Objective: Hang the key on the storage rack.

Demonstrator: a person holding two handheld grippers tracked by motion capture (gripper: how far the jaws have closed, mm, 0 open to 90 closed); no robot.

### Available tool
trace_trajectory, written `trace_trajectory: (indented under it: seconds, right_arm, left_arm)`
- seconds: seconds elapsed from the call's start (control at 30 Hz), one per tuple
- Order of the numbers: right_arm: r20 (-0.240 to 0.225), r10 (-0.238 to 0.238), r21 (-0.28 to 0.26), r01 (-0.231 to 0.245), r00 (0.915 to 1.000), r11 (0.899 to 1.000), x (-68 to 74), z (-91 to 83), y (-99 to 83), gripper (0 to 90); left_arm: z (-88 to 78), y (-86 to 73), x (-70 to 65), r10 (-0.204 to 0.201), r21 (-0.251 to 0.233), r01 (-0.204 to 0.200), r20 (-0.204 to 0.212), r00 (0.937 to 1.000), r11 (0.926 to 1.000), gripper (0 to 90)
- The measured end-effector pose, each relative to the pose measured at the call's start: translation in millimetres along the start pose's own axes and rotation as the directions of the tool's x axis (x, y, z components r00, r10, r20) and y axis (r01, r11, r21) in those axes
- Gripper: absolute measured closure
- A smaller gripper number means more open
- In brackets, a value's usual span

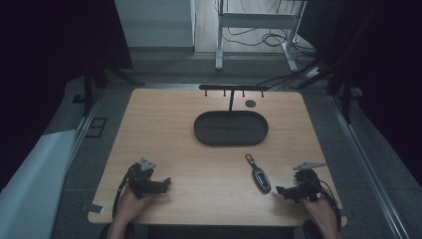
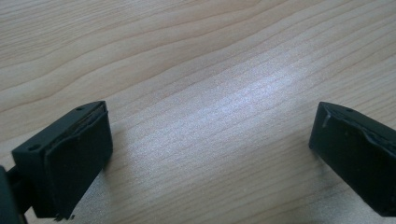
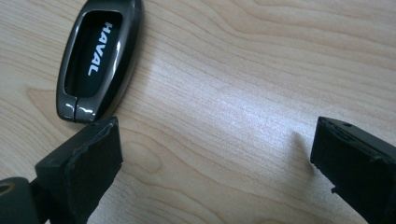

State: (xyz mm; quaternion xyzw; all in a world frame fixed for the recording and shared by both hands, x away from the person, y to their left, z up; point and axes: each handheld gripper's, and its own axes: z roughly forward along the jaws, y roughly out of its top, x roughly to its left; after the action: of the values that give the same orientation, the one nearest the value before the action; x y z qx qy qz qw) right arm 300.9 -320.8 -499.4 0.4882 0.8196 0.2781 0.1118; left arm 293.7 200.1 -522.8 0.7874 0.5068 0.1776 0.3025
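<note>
A dark car key fob (image 1: 260, 174) lies flat on the wooden table (image 1: 209, 149), near the front right. In the right gripper view the key fob (image 3: 95, 60) carries white lettering and lies just beyond the left jaw. My right gripper (image 1: 278, 191) rests on the table beside the fob, open, with bare wood between its jaws (image 3: 215, 158). My left gripper (image 1: 166, 183) sits at the front left, open over bare wood (image 2: 210, 149). A black oval tray (image 1: 231, 128) stands mid-table, with a black hook rack (image 1: 231, 88) rising behind it.
A small dark round disc (image 1: 250, 103) lies near the table's far edge, right of the rack's post. A white desk frame (image 1: 256, 22) with cables stands on the floor beyond. Dark curtains flank both sides.
</note>
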Motion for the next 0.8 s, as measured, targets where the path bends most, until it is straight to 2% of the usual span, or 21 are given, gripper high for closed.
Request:
trace_trajectory:
  seconds: [0.03,0.2,0.33,0.37,0.4,0.43,0.8]
  right_arm:
    - [0.003,0.005,0.022,-0.006,1.0000,1.000,0.4,0.9,1.7,2.8]
    - [-0.011,0.012,0.044,-0.011,0.9999,0.999,2.8,0.7,5.9,3.9]
    - [-0.029,0.000,0.053,0.002,0.9996,0.999,5.5,0.6,10.4,4.3]
    - [-0.035,-0.019,0.067,0.021,0.9992,0.997,6.9,1.1,13.2,5.1]
    - [-0.035,-0.019,0.067,0.021,0.9992,0.997,6.9,1.1,13.2,5.1]
    - [-0.035,-0.044,0.084,0.046,0.9984,0.995,8.4,2.0,15.8,5.3]
    - [-0.080,-0.061,0.125,0.071,0.9949,0.990,14.9,4.5,29.6,5.4]
  left_arm:
    - [0.0,0.0,0.0,0.000,0.000,0.000,0.000,1.0000,1.0000,0.0]
    - [0.0,0.0,0.0,0.000,0.000,0.000,0.000,1.0000,1.0000,0.0]
    - [0.0,0.0,0.0,0.000,0.000,0.000,0.000,1.0000,1.0000,0.0]
    - [0.0,0.0,0.0,0.000,0.000,0.000,0.000,1.0000,1.0000,0.0]
    - [0.0,0.0,0.0,0.000,0.000,0.000,0.000,1.0000,1.0000,0.0]
    - [0.0,0.0,0.0,0.000,0.000,0.000,0.000,1.0000,1.0000,0.0]
    - [0.0,0.0,0.0,0.000,0.000,0.000,0.000,1.0000,1.0000,0.0]
